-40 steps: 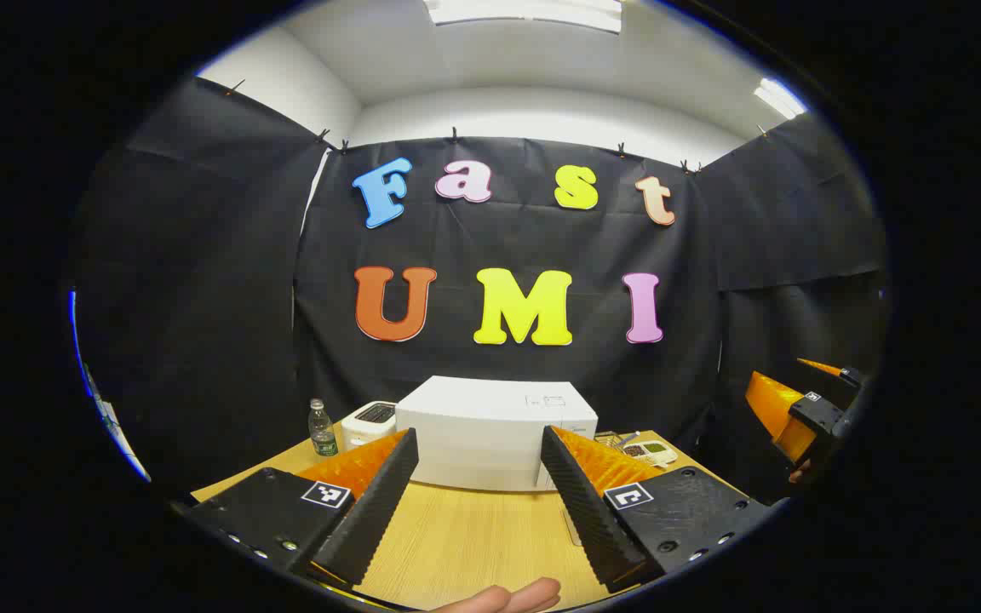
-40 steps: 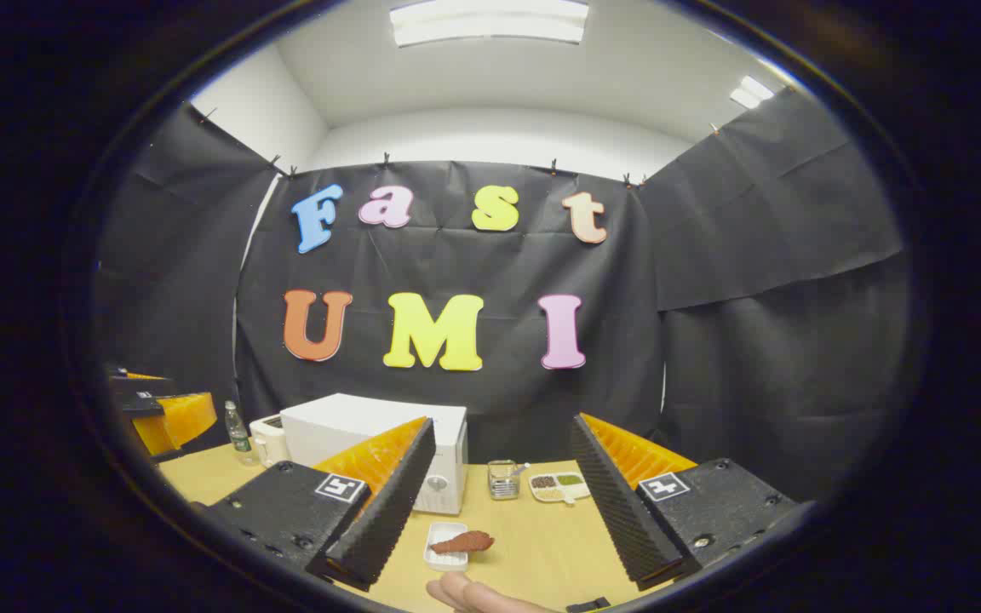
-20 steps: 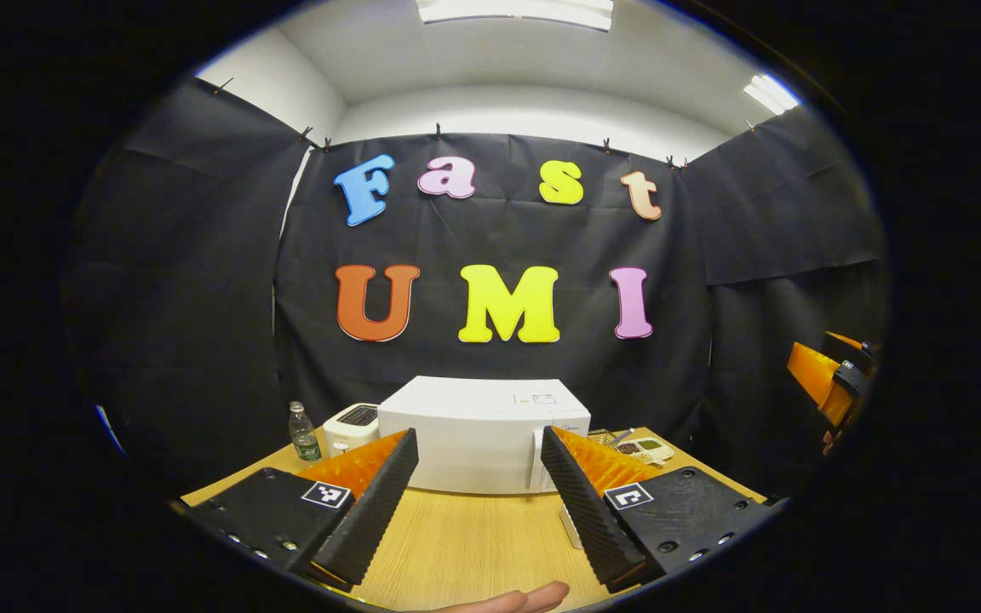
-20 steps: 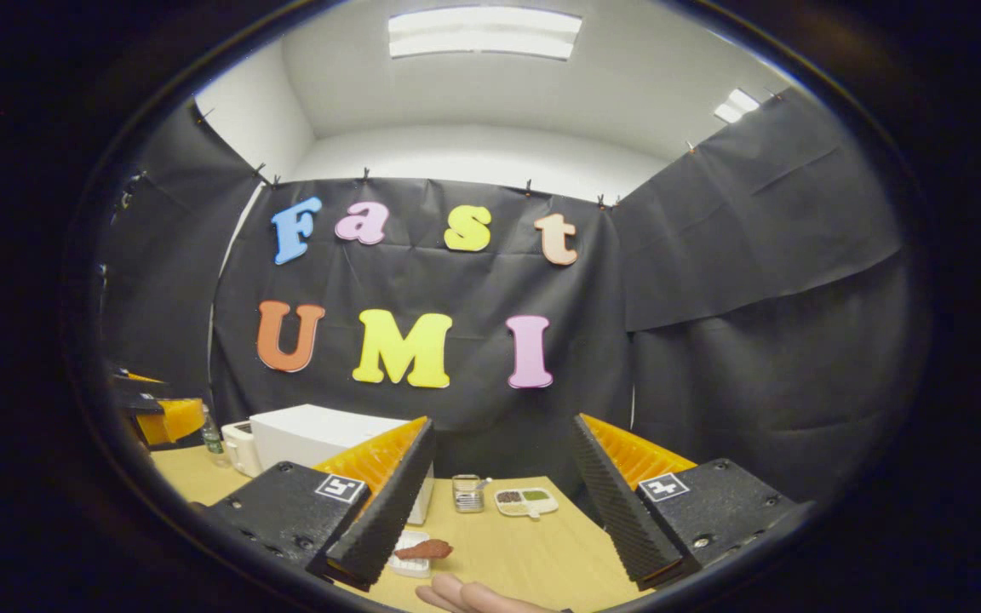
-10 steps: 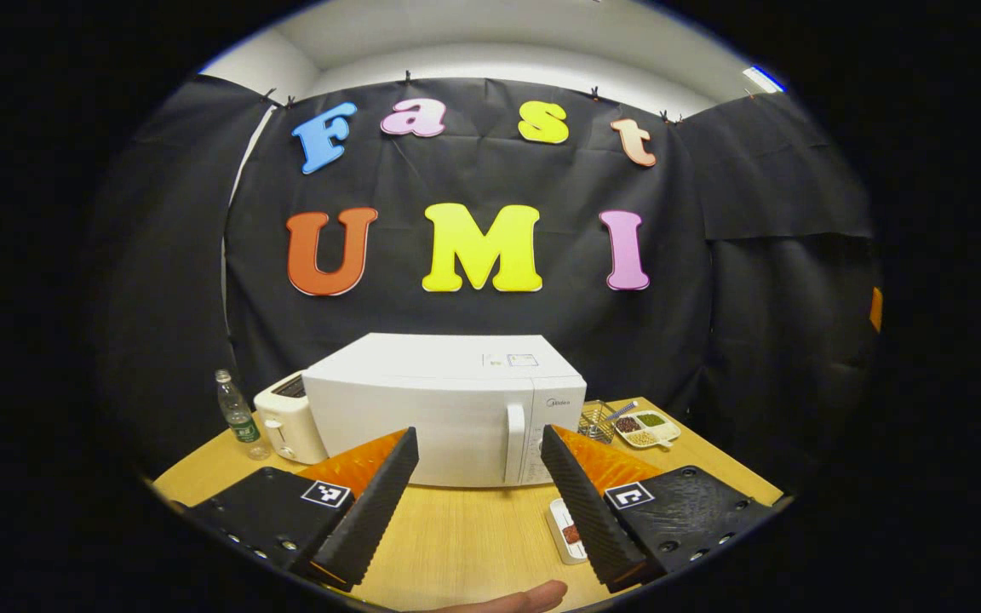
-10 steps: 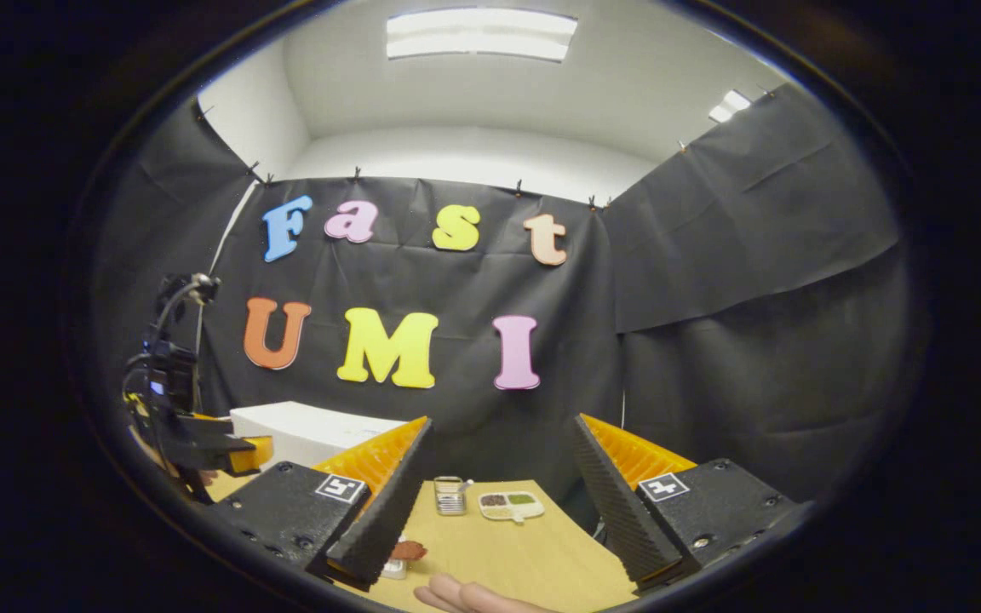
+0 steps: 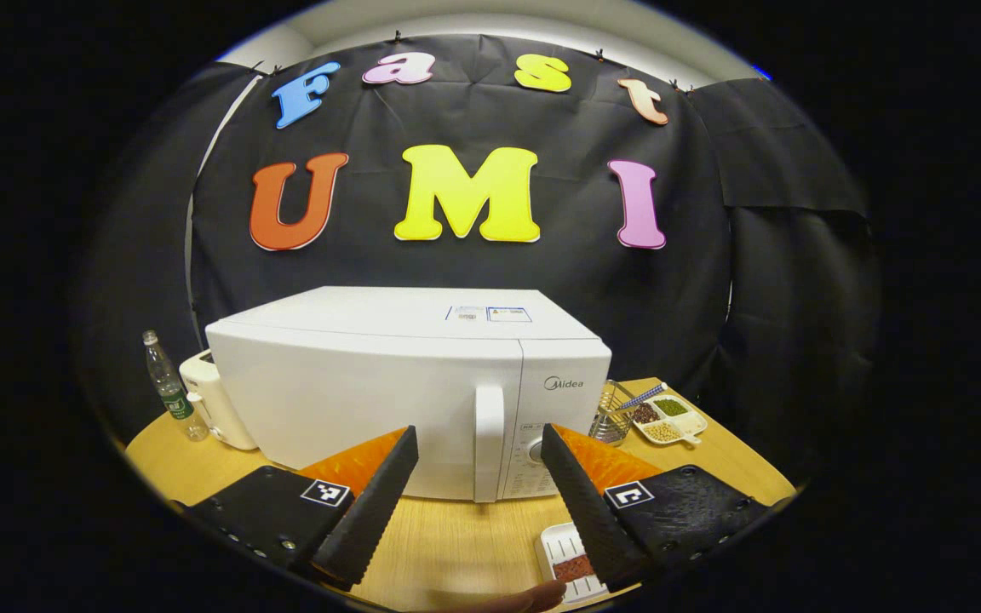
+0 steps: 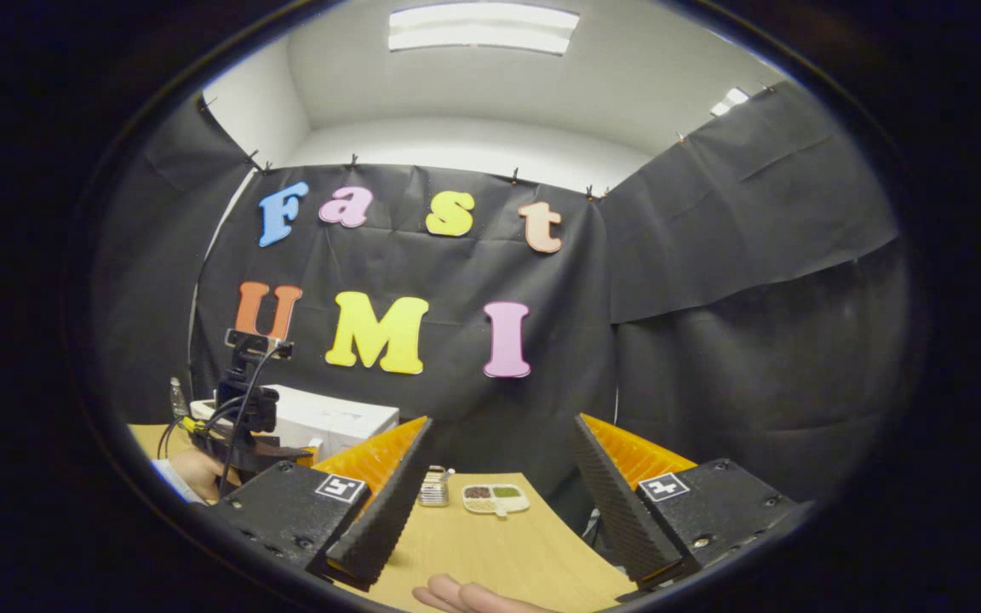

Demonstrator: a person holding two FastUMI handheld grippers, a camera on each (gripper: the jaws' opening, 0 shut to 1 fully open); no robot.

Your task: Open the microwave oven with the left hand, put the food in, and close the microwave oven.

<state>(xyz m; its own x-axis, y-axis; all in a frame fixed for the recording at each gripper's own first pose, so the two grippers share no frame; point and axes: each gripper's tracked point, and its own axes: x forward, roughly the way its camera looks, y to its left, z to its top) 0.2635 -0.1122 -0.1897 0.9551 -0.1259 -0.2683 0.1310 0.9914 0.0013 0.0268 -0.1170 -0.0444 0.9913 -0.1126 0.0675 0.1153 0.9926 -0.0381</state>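
A white microwave oven [image 7: 388, 383] stands shut on the wooden table, close in front in the left gripper view, its upright door handle [image 7: 488, 443] between my open left gripper's [image 7: 478, 502] fingers but farther off. A small white dish with reddish-brown food [image 7: 571, 562] lies on the table just by the right finger. In the right gripper view my right gripper [image 8: 499, 502] stands open and holds nothing above the table, and the microwave [image 8: 329, 426] lies far left, partly behind the left gripper [image 8: 239, 426] and the hand holding it.
Left of the microwave stand a white toaster [image 7: 214, 409] and a plastic bottle [image 7: 169, 387]. Right of it are a wire basket [image 7: 614, 413] and a white divided dish of beans [image 7: 668, 419]. The wooden table [image 8: 490, 545] reaches to the black cloth wall.
My left gripper has moved forward toward the microwave, which now looks much larger. The right gripper has swung to the right, so the food dish left its view.
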